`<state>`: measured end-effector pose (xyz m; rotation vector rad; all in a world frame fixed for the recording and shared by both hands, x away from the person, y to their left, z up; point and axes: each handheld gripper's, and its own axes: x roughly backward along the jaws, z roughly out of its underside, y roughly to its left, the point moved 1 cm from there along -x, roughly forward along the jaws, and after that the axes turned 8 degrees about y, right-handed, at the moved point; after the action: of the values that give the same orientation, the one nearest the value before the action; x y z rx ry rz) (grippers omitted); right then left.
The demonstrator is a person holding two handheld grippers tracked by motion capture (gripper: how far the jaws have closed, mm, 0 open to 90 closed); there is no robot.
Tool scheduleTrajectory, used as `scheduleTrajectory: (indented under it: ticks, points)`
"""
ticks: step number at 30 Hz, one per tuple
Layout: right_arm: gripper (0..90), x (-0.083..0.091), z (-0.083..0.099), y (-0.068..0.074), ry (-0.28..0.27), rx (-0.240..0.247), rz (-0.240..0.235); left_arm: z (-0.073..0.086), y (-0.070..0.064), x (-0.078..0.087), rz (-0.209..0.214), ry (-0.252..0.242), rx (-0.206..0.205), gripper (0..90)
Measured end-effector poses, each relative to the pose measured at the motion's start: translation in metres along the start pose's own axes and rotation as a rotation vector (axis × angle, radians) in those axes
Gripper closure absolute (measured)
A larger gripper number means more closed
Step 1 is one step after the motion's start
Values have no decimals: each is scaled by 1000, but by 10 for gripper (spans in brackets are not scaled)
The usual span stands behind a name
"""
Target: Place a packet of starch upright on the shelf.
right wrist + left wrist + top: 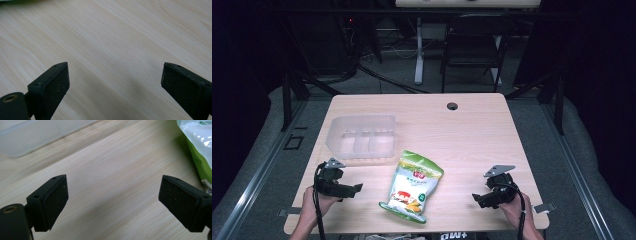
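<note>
One desk (pixel 472 135) carries the things. On it lies one snack bag (pixel 412 186), green and white, and one clear plastic container (pixel 360 136), whose inside shows three compartments. There are two hand-held grippers: the left hand-held gripper (pixel 357 188) and the right hand-held gripper (pixel 476 197), each with two black jaws spread apart. One dark round grommet hole (pixel 452 106) sits near the desk's far edge. One dark chair (pixel 472 45) stands beyond the desk.
</note>
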<state>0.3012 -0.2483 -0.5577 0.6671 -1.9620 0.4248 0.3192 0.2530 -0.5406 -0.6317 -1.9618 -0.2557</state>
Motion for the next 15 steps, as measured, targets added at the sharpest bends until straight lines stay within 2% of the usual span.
scheduleTrajectory:
  ticks: [11,15]
  points:
    - [76,0,0,0,7,6,2,-5,-6,-1,9,-11,-16,91]
    - [77,0,0,1,8,7,-6,-11,-11,-2,25,-22,-23,91]
